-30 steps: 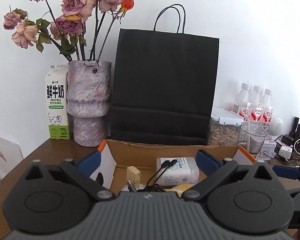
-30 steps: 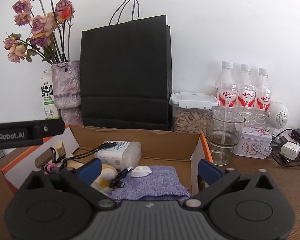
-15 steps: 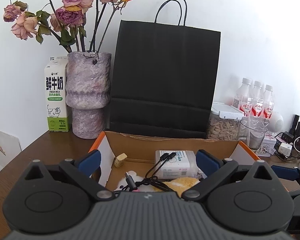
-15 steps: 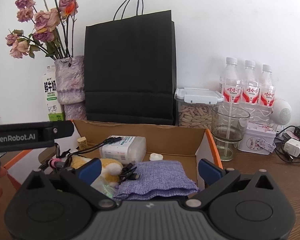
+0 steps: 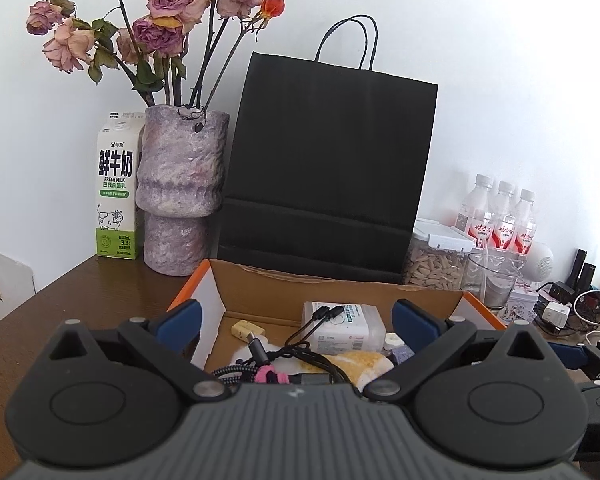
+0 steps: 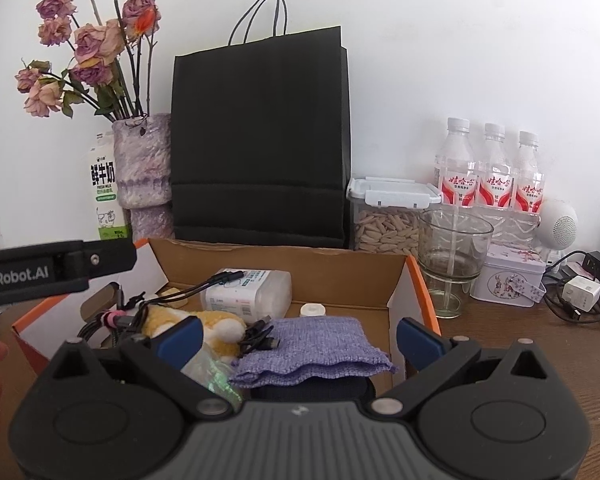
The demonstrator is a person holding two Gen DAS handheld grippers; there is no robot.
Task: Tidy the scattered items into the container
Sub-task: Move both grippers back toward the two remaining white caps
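Observation:
An open cardboard box [image 5: 340, 288] [image 6: 284, 264] with orange-edged flaps sits on the brown table. Inside lie a wet-wipes pack [image 5: 346, 326] [image 6: 248, 292], a yellow plush toy [image 5: 360, 362] [image 6: 204, 322], black cables with a pink tie [image 5: 268, 372] [image 6: 112, 316], a small cheese-like block [image 5: 245, 327], a white cap [image 6: 313, 311] and a purple cloth [image 6: 312, 346]. My left gripper [image 5: 296, 320] is open and empty above the box's near side. My right gripper [image 6: 298, 334] is open and empty over the purple cloth.
Behind the box stand a black paper bag [image 5: 328, 176], a purple vase of dried roses [image 5: 180, 192] and a milk carton [image 5: 116, 188]. To the right are a seed container [image 6: 388, 216], a glass [image 6: 452, 252], three water bottles [image 6: 492, 172], a tin [image 6: 512, 276] and chargers [image 6: 580, 288].
Both grippers have risen and drawn back a little, so more of the box's inside shows. Both stay open and empty.

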